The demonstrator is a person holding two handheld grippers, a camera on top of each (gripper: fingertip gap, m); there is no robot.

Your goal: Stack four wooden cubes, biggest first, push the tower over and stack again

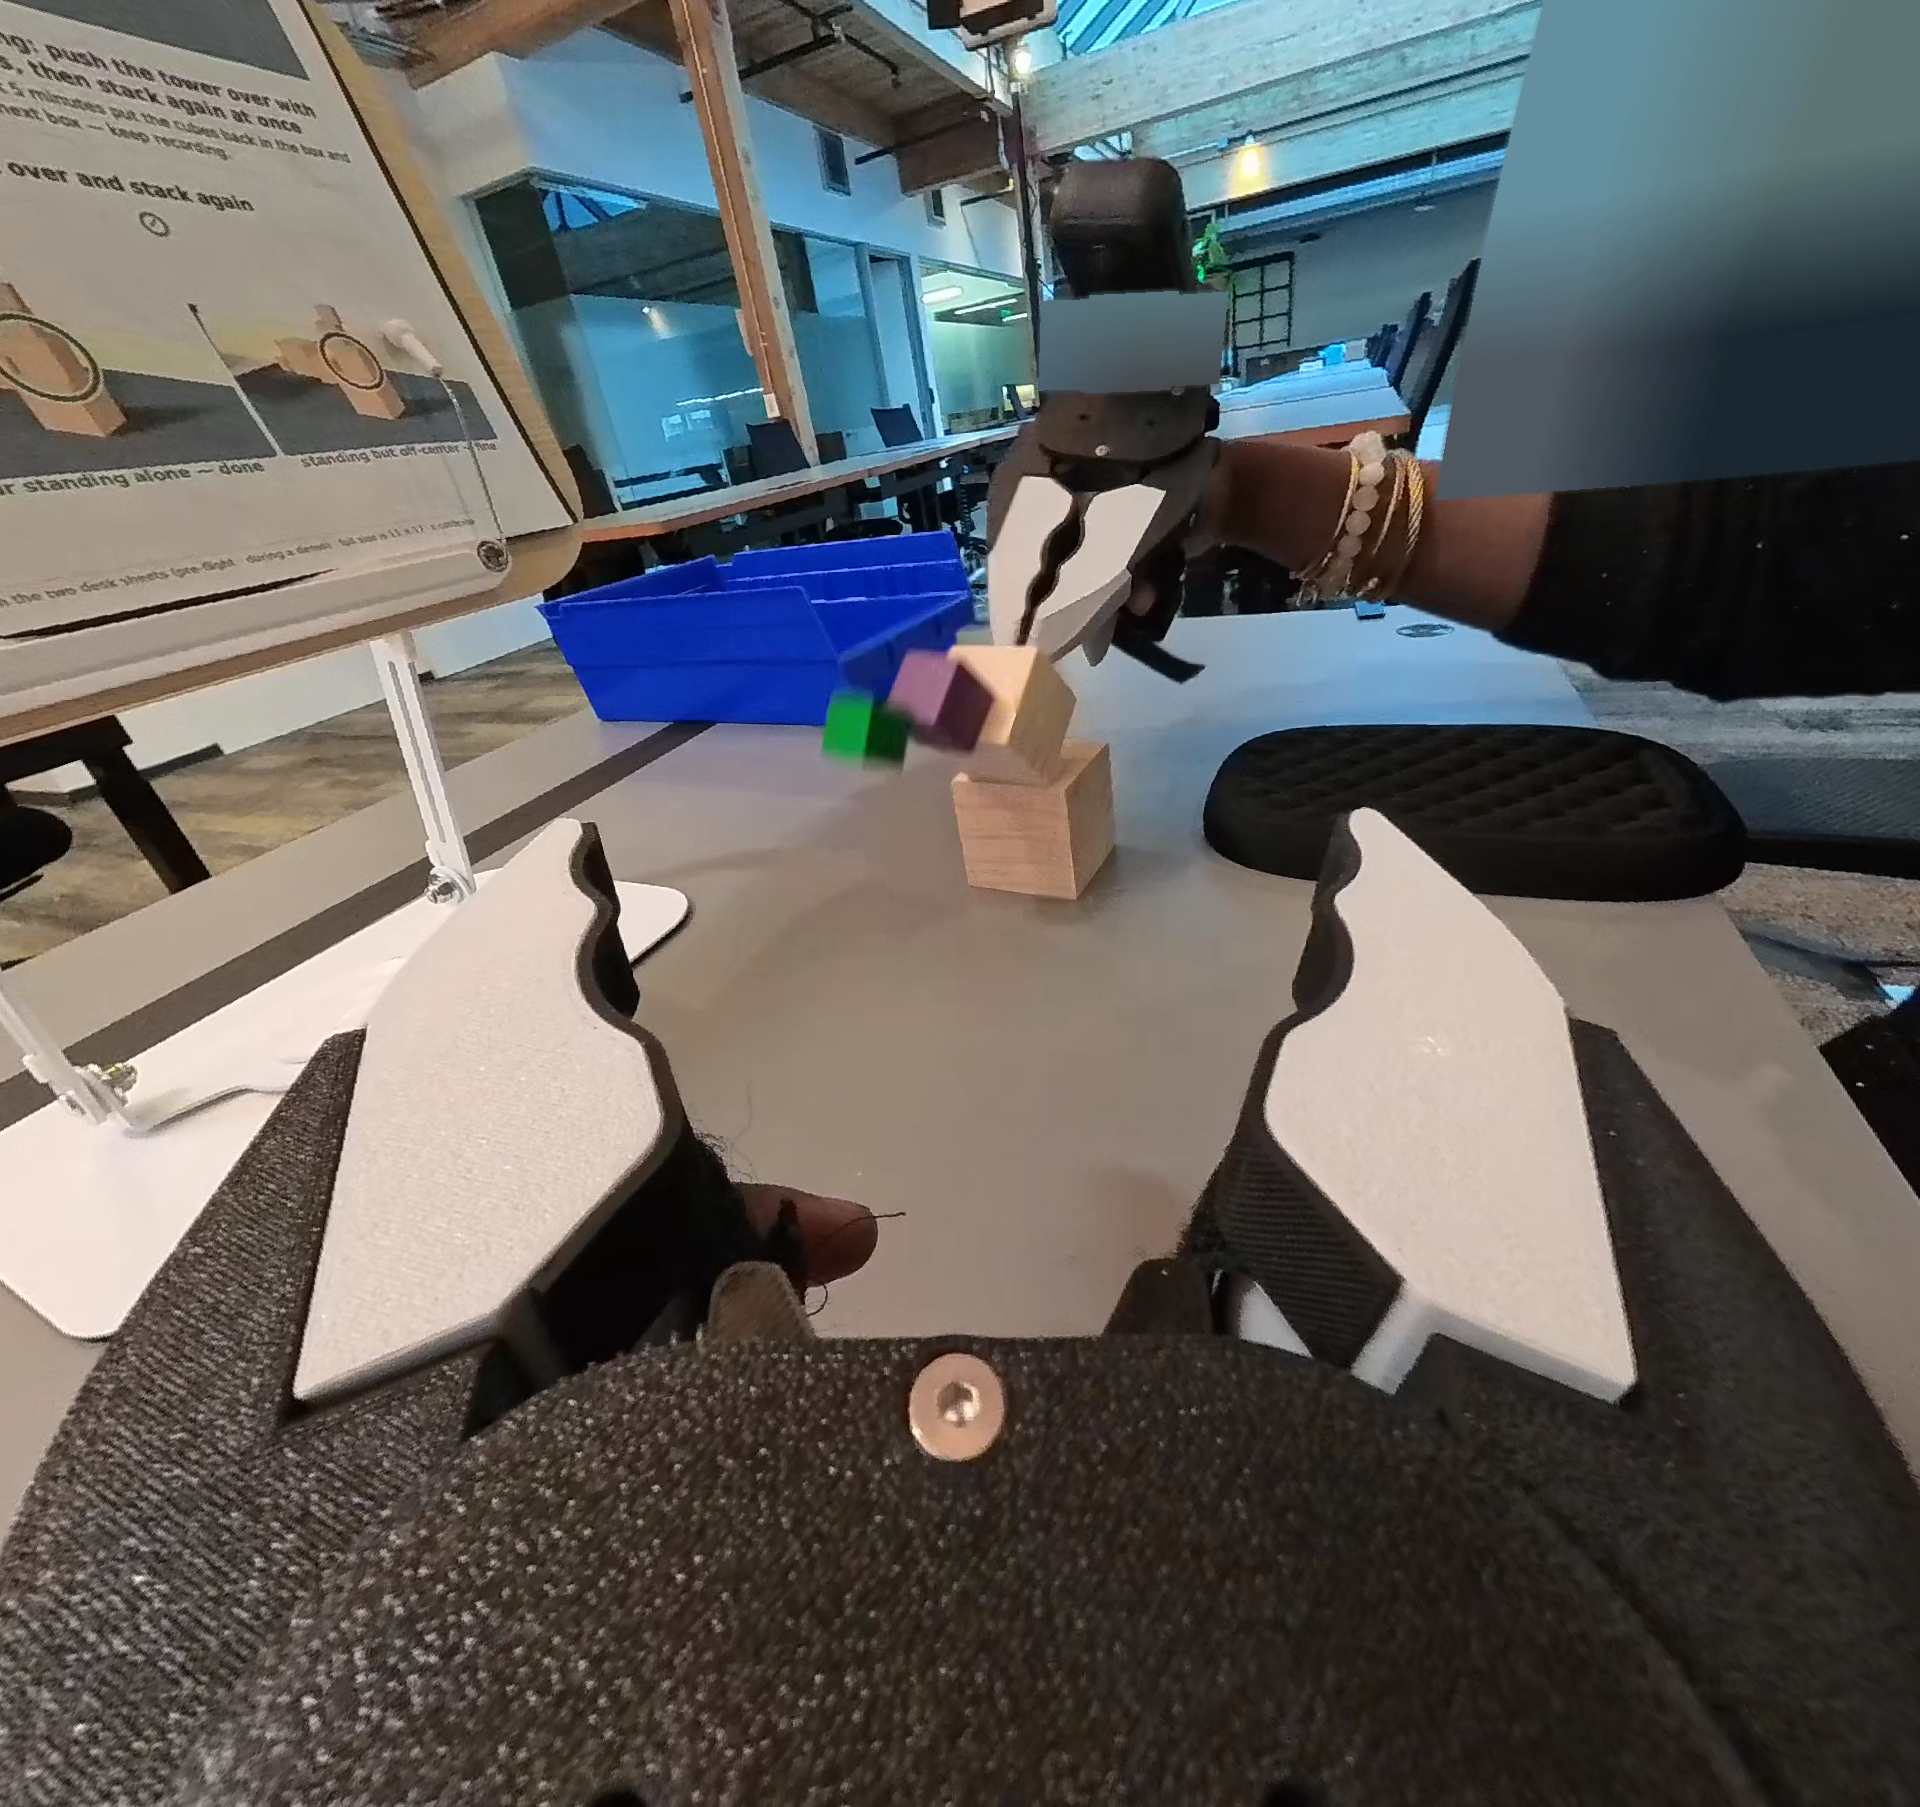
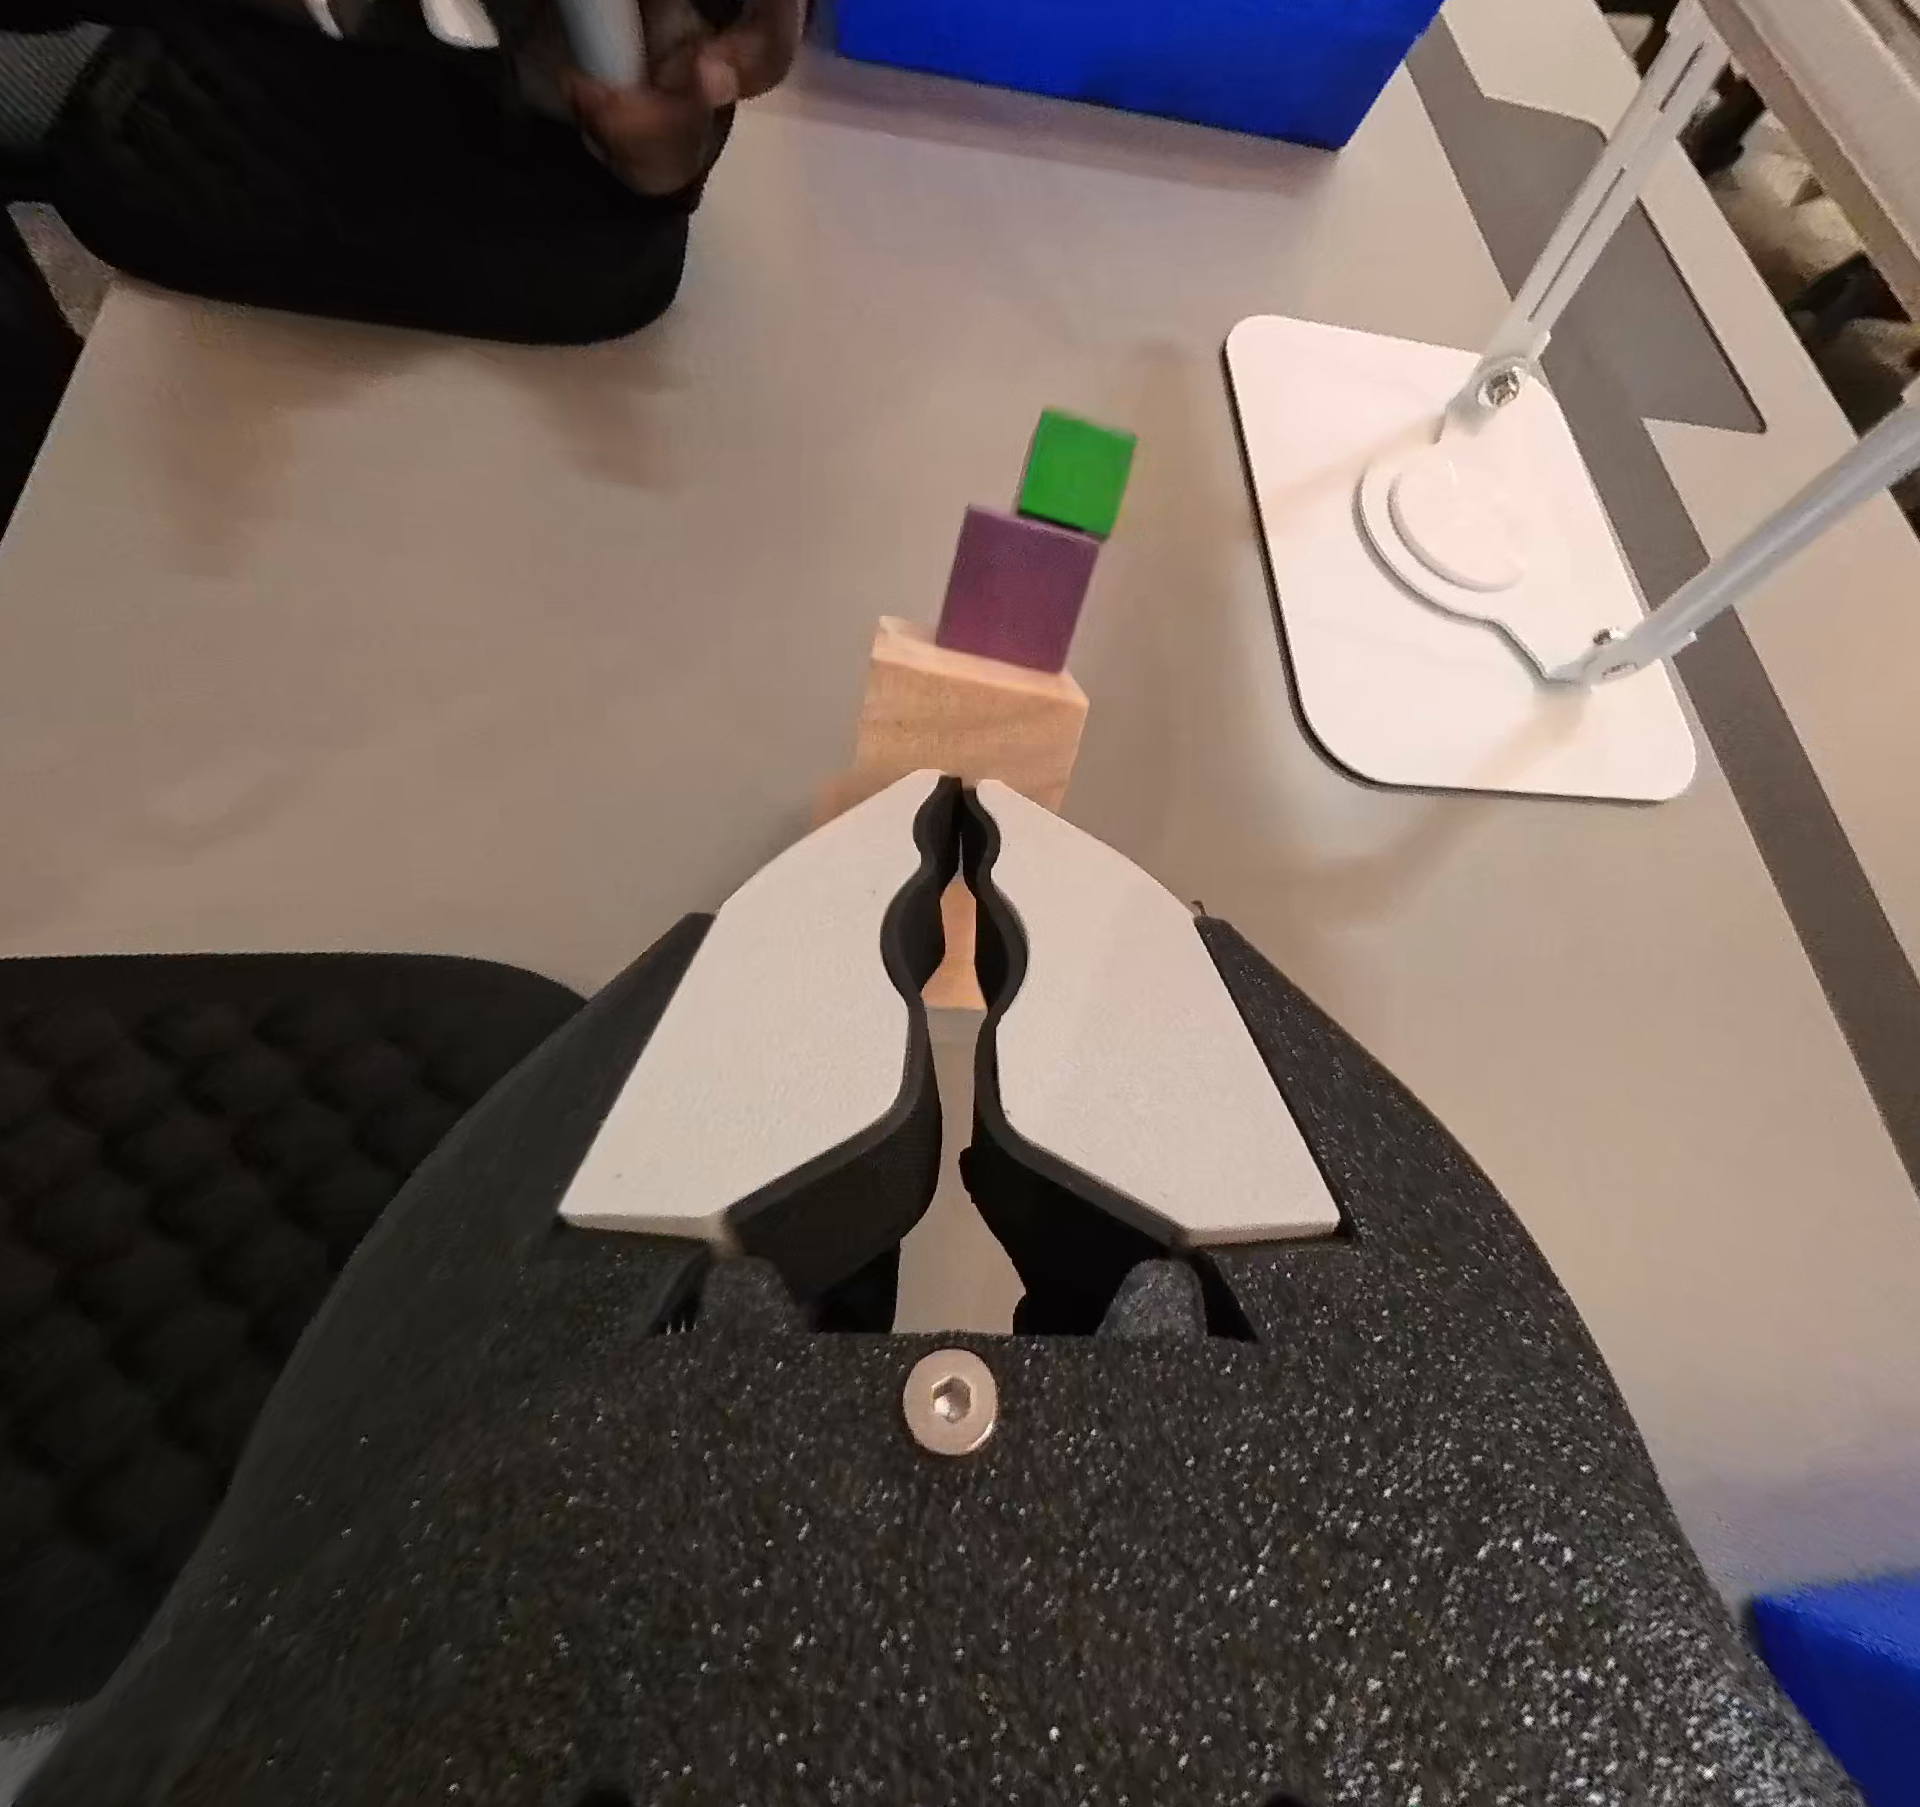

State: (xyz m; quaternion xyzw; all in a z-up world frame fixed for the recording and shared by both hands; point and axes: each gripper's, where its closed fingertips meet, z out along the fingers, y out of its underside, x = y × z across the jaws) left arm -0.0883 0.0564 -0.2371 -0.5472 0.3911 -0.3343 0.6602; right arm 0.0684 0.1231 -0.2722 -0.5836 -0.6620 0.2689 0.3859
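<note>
1. Right claw (image 2: 958,789): fingers together, nothing between the pads. The closed tips touch the upper wooden cube (image 1: 1023,708) on its top edge, on the side away from the purple cube (image 1: 948,699).
2. Left claw (image 1: 966,864): fingers wide apart, nothing in them, low over the worktop (image 1: 935,1030). It is well short of the bottom wooden cube (image 1: 1034,827) and touches nothing.
3. Stack position, relative to the bottom wooden cube: that cube sits flat on the worktop. The upper wooden cube rests tilted on its top. The purple cube and the green cube (image 1: 864,731) hang off towards the blue bin (image 1: 727,656) and are motion-blurred, apparently mid-air.
4. Axis: the column's long axis is off vertical. It leans from the bottom cube towards the bin and the white stand base (image 2: 1455,562), with the green end leading.
5. Judgement on doing the push well: keep the fingers closed and contact high on the column. Push along the line it already leans.
6. Also keep the tips off the bottom cube and the left claw back.
7. Black mesh pad (image 1: 1475,812): on the opposite side of the bottom cube from the bin.
</note>
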